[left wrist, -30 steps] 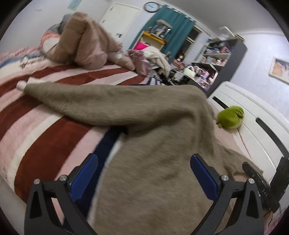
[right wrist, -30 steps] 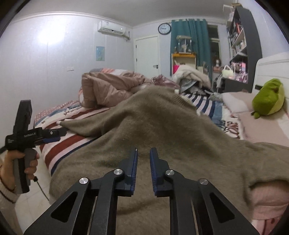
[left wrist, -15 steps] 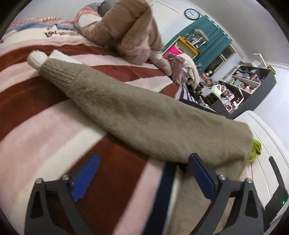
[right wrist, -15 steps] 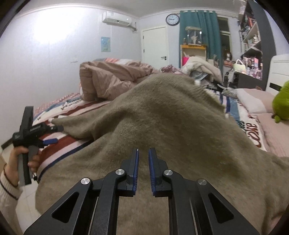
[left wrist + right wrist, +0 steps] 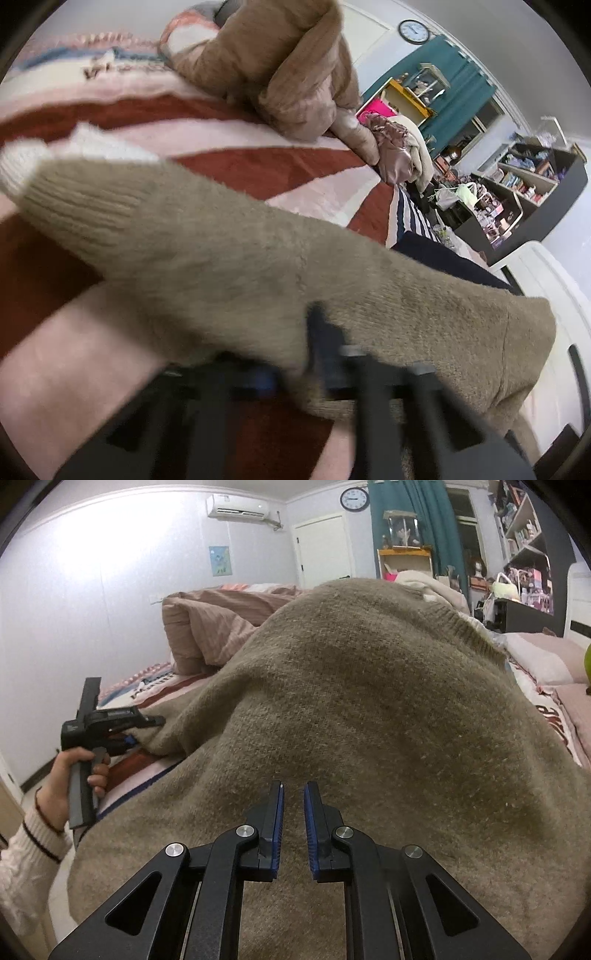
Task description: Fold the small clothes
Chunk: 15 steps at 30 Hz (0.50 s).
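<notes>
Bed (image 5: 258, 173): striped fleece cover in red, pink and white; bedroom around it.

Quilt (image 5: 210, 627): tan, ribbed, bunched on the bed beyond the sweater.

Sweater (image 5: 369, 709): taupe fuzzy knit spread over the bed, ribbed cuff with white tip (image 5: 18, 166) on its sleeve (image 5: 166, 236), which stretches out left.

My left gripper (image 5: 306, 365): blurred, fingers closed on the sleeve's lower edge at the bed's near side.

My right gripper (image 5: 293, 830): nearly closed, blue pads pinching the sweater's hem.

Shelves (image 5: 532, 192): dark, cluttered, right of the sweater, past the bed's far edge.
</notes>
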Available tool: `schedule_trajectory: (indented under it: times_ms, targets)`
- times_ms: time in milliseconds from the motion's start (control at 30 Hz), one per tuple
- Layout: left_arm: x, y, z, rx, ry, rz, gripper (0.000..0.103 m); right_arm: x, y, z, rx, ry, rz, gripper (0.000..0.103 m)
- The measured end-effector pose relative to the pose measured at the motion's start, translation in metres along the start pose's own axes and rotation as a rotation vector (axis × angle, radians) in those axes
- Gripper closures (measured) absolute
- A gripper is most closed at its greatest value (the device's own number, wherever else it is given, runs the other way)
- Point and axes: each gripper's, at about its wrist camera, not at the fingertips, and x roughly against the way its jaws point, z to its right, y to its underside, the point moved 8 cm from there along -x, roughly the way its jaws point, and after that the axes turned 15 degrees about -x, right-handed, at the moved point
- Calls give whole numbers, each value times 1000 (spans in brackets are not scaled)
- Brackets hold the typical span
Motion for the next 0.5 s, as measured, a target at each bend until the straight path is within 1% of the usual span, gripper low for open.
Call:
schedule_trajectory:
  times_ms: [133, 267, 367, 433, 500]
  targets:
    - [36, -17, 19, -105, -73, 121, 98, 8, -4, 3, -17, 0, 20, 97]
    - [78, -37, 61, -255, -108, 233, 98, 24, -8, 6, -33, -5, 42, 97]
    - [108, -41, 109, -396, -89, 330, 98, 41, -11, 10, -48, -5, 61, 97]
    - [126, -36, 146, -502, -53, 373, 98, 54, -13, 12, -50, 2, 78, 97]
    - [139, -19, 194, -630, 21, 383, 98, 71, -12, 16, -49, 5, 94, 97]
